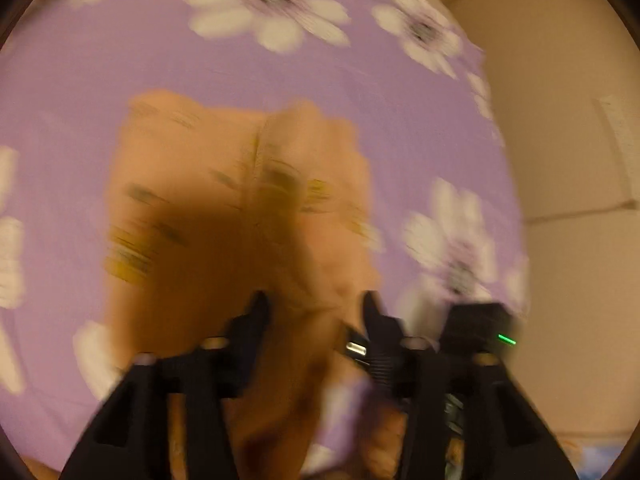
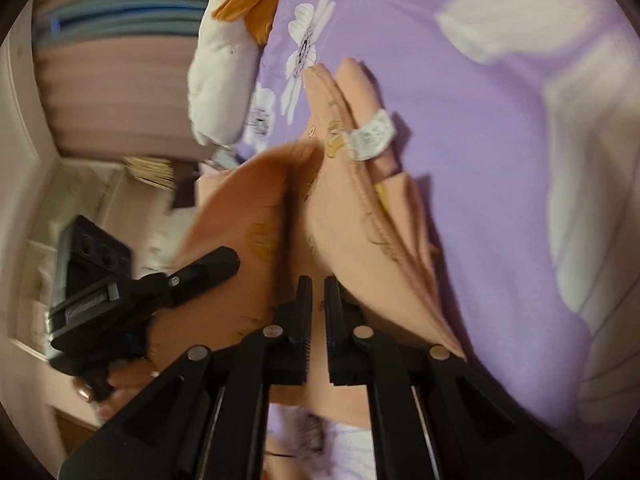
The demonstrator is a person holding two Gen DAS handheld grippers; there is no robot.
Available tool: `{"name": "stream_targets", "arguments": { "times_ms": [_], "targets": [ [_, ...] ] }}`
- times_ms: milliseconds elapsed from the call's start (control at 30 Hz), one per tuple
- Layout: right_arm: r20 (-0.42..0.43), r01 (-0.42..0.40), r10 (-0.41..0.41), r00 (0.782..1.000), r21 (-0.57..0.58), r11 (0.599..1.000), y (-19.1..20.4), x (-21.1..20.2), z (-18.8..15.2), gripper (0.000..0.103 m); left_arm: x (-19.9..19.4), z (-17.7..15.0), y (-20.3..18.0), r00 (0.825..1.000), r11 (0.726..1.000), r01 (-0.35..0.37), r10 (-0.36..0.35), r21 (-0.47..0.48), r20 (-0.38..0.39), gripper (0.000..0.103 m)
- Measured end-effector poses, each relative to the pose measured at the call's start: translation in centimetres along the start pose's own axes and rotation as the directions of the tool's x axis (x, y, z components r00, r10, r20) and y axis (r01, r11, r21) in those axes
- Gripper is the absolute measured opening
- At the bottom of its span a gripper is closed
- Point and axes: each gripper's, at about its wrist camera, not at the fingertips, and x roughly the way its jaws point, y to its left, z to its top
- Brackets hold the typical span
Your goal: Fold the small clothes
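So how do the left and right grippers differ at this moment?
The left gripper has its jaws spread wide, with peach cloth between the fingers but not pinched; the right gripper is nearly shut, clamping the peach garment. The left wrist view is motion-blurred, the right fairly sharp. Both work over the purple floral sheet.

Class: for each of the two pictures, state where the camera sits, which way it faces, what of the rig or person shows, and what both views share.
Left wrist: on the left gripper, looking down at the peach garment on the purple floral sheet; its fingers appear apart.
Right wrist: on the right gripper, facing along the lifted garment with its white label; fingers nearly closed on cloth; the left gripper shows.
Shared: garment, sheet.
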Motion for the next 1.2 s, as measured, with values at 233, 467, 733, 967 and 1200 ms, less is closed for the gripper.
{"name": "stream_targets", "arguments": {
  "times_ms": [233,467,733,967,1200],
  "targets": [
    [-0.032,-0.046,0.046,0.998,-0.004,0.999,0.0,-0.3,-0.4,0.01,-4.4,-5.7,0.9,0.992,0.985,0.038,-0.057,0.168,0.111,0.059],
    [-0.065,-0.216,0.221,0.973,0.069,0.974,-0.9,-1.6,0.0,0.038,-4.9,-10.3,9.7,0.976,0.992,-0.111,0.099,0.055,0.195,0.061],
    [-0.124,-0.091,0.083,0.989,-0.061,0.994,2.2,0.0,-0.6,0.042,-2.8,-12.1,11.3,0.989,0.995,-0.009,-0.005,0.097,0.148,0.061],
    [-0.043,0.052,-0.06,0.997,-0.18,0.982,5.2,3.4,0.5,0.018,-2.4,-13.3,10.6,0.976,0.981,-0.065,0.025,0.183,0.214,0.061],
    [0.125,0.011,0.035,0.992,-0.352,0.936,9.5,1.2,1.9,0.012,-2.0,-12.6,10.2,0.96,0.988,-0.112,0.081,0.104,0.27,0.061]
  ]
}}
